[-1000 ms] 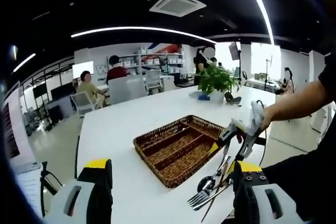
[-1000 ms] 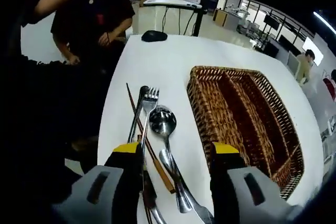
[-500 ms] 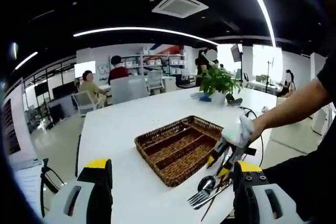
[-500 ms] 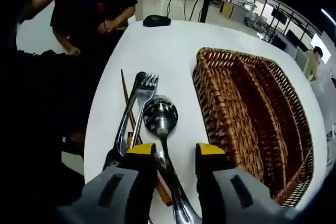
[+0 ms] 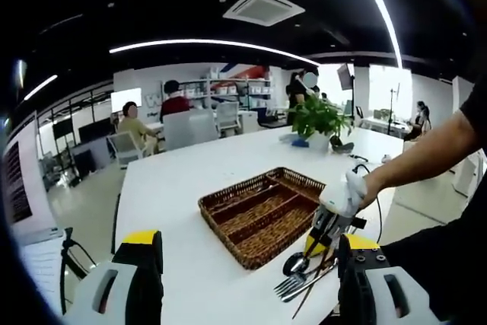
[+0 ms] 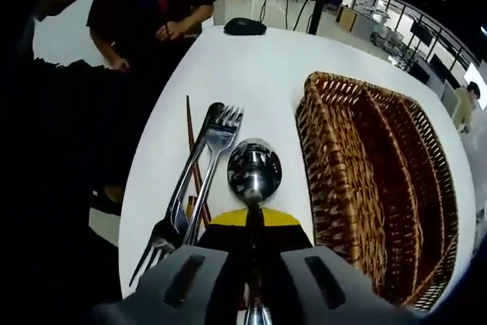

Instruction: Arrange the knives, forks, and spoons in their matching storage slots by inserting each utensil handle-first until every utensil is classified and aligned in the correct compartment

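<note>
Two grippers | right gripper (image 6: 253, 222) jaws clamped on spoon (image 6: 254, 171) beside basket (image 6: 380, 180) | left gripper (image 5: 247, 253) jaws apart | knife probably under forks (image 6: 199, 180)

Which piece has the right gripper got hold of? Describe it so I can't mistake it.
On the white table, left of the wicker tray, lies a cluster of cutlery. It's the spoon, nearest the tray, its shiny round bowl poking out beyond the right gripper; the forks beside it have prongs.

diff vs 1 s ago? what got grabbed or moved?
The right gripper came down over the cutlery and its jaws went from wide open to shut on the spoon handle. The left gripper stays open and idle. Forks, wicker tray and table have not shifted; the tray holds nothing yet.
</note>
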Demonstrator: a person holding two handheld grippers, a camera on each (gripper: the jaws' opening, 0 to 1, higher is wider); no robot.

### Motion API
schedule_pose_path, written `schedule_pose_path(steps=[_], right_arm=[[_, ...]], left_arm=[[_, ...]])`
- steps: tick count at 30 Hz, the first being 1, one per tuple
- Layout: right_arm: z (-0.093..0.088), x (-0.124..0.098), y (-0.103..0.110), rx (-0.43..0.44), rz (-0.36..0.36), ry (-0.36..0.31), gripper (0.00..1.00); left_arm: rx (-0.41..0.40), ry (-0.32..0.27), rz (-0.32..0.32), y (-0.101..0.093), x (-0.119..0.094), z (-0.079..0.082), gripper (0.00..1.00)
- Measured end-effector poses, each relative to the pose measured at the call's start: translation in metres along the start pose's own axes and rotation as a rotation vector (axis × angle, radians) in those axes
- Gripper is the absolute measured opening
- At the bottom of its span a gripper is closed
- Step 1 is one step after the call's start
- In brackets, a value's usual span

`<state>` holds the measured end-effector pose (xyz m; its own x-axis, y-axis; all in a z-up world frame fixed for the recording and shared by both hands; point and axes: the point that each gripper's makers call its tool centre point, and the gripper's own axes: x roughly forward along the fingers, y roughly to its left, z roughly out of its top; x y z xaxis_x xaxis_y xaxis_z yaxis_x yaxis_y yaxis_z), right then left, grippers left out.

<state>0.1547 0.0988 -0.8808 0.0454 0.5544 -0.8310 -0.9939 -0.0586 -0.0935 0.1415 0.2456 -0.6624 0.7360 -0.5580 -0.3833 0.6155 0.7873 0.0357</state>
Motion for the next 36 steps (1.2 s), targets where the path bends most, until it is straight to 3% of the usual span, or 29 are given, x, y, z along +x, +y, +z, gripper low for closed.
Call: schedule_pose_path(steps=[7, 14, 18, 21, 30, 36], right_arm=[[-0.003, -0.002, 0.004, -0.042, 0.012, 0.039, 0.00], [0.006, -0.021, -0.009, -0.064, -0.030, 0.064, 0.00], [0.013, -0.036, -0.016, -0.075, -0.028, 0.084, 0.00], [0.013, -0.050, -0.018, -0.071, -0.046, 0.136, 0.00], [0.036, -0.097, -0.028, -0.116, -0.113, 0.132, 0.00], [0.045, -0.123, -0.021, -0.119, -0.132, 0.119, 0.00]], left_arm=[[0.001, 0.008, -0.005, -0.001, -0.001, -0.002, 1.00], [0.010, 0.015, -0.016, -0.006, -0.002, -0.002, 1.00], [0.012, 0.017, -0.017, -0.007, -0.002, -0.003, 1.00], [0.006, 0.013, -0.012, -0.006, -0.004, -0.002, 1.00], [-0.001, 0.004, -0.017, -0.012, -0.005, -0.002, 1.00], [-0.004, -0.011, -0.016, -0.013, -0.004, 0.001, 1.00]])
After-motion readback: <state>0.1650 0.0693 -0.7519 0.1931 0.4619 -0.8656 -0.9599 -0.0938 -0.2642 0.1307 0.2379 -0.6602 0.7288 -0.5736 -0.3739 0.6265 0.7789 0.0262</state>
